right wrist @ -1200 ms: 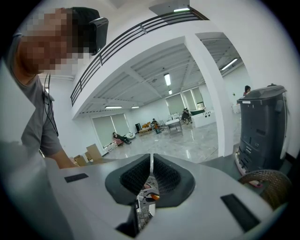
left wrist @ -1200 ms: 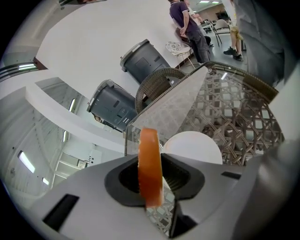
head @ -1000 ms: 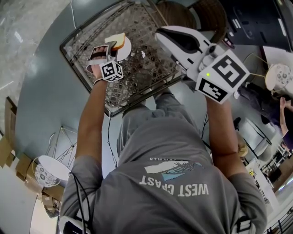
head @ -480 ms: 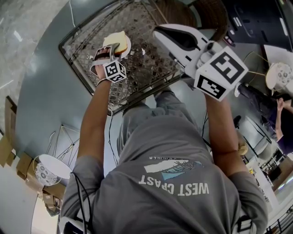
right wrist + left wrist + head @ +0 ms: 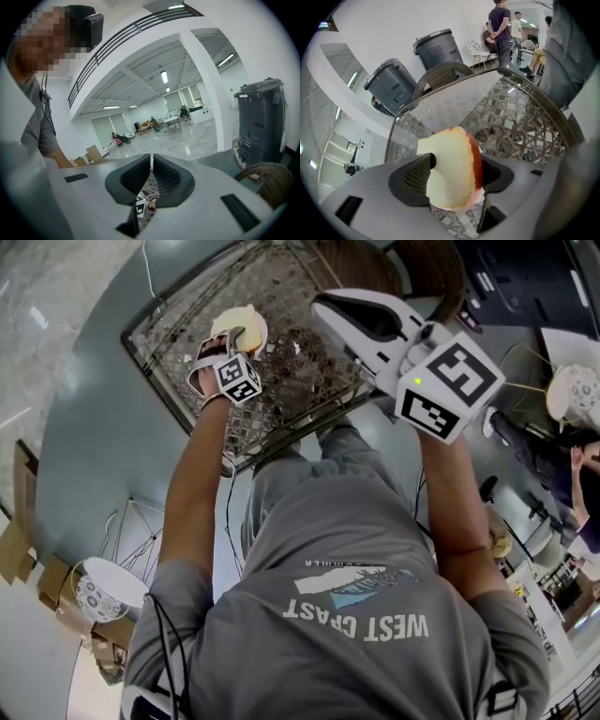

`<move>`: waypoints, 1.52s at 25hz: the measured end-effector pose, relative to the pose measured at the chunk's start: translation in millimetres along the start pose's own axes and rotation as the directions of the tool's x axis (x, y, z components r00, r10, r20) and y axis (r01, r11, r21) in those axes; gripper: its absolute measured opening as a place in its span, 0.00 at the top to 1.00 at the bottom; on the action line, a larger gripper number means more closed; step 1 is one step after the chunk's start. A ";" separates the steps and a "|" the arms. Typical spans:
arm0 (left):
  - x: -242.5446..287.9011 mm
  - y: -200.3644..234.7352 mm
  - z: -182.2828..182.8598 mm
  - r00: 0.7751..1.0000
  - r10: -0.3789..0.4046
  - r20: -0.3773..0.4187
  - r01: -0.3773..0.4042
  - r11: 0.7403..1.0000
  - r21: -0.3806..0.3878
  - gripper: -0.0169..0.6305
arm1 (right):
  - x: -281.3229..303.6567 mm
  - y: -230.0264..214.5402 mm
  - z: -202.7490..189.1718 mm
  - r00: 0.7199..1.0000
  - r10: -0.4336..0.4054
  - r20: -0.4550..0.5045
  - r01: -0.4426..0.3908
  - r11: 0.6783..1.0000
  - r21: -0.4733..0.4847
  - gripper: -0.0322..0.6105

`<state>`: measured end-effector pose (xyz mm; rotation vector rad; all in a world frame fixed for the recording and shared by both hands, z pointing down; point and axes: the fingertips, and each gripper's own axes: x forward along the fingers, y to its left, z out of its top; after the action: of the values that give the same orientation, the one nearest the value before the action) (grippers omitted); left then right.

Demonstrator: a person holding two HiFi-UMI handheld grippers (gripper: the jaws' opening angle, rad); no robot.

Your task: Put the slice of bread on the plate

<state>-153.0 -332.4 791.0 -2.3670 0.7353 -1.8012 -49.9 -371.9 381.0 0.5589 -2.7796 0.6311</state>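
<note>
The slice of bread (image 5: 452,171) stands on edge between my left gripper's (image 5: 454,176) jaws, which are opening around it. Its lower edge rests on the white plate (image 5: 474,200), of which only a sliver shows under it. In the head view the bread (image 5: 234,322) lies over the plate (image 5: 253,341) on the woven wicker table (image 5: 300,371), with my left gripper (image 5: 225,345) right above them, pointing steeply down. My right gripper (image 5: 319,304) hovers over the table's right part, shut and empty; its pads (image 5: 140,174) meet in the right gripper view.
The wicker table has a raised rim (image 5: 534,91). Behind it stand two grey bins (image 5: 438,47) and a wicker chair (image 5: 440,75). People stand far off (image 5: 501,28). On the floor to the left sits a white patterned chair (image 5: 103,589).
My left gripper has come down onto the plate with the bread, and the slice has tipped from raised to resting there. The right gripper has stayed put.
</note>
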 end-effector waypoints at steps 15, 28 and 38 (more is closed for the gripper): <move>3.4 -16.5 -1.7 0.978 -0.208 0.015 0.208 0.968 -0.141 0.48 | -7.3 1.9 -2.9 1.000 -0.011 0.003 0.011 1.000 0.005 0.94; -44.2 32.6 7.1 0.971 -0.117 0.208 0.199 0.879 -0.433 0.47 | -9.4 9.5 4.1 1.000 -0.002 0.022 0.002 1.000 -0.002 0.94; -163.8 107.3 36.8 0.873 0.147 0.466 0.211 0.746 -0.632 0.48 | -13.8 32.8 15.6 0.997 0.004 0.071 -0.003 1.000 -0.024 0.94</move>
<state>-185.8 -367.1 597.5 -3.0882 1.4405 -0.8957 -53.3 -347.4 351.1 0.5826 -2.8509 0.5894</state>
